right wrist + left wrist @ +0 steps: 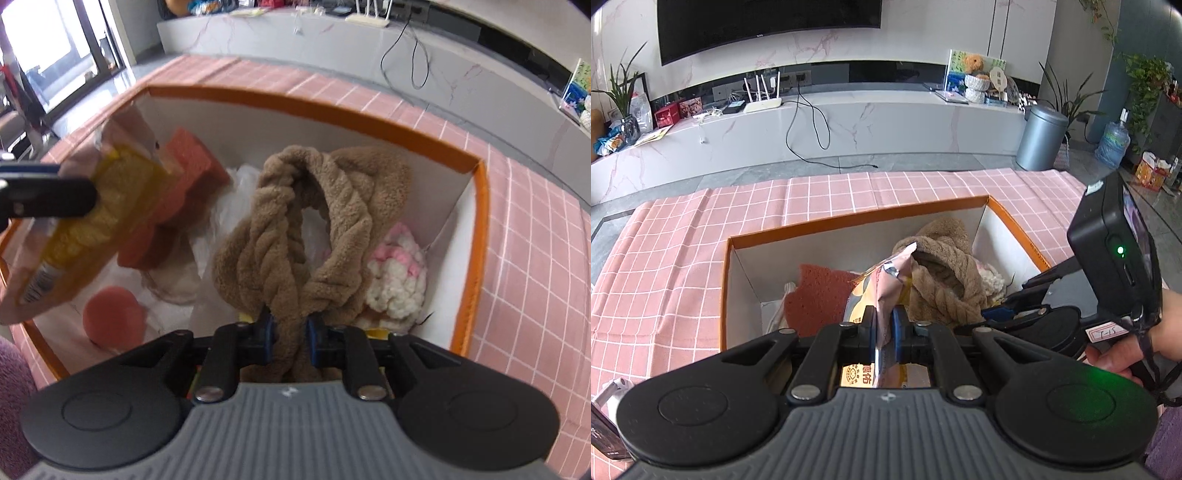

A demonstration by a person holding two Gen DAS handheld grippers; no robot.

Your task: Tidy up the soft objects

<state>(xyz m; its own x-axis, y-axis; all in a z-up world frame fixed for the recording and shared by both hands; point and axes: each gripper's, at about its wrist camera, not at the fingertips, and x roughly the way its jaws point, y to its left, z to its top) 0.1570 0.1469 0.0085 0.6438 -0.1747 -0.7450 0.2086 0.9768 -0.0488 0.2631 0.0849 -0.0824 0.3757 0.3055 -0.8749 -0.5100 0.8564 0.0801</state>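
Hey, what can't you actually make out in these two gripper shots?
- Snack packet print: left wrist view, hidden by the left gripper; blurred in the right wrist view.
- Brown towel lower end: right wrist view, behind the right gripper.
- Box floor: covered by its contents.

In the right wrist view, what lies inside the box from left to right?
Snack packet held by the left gripper → red sponge → brown twisted towel held by the right gripper → pink-and-white fluffy ball → the box's right wall.
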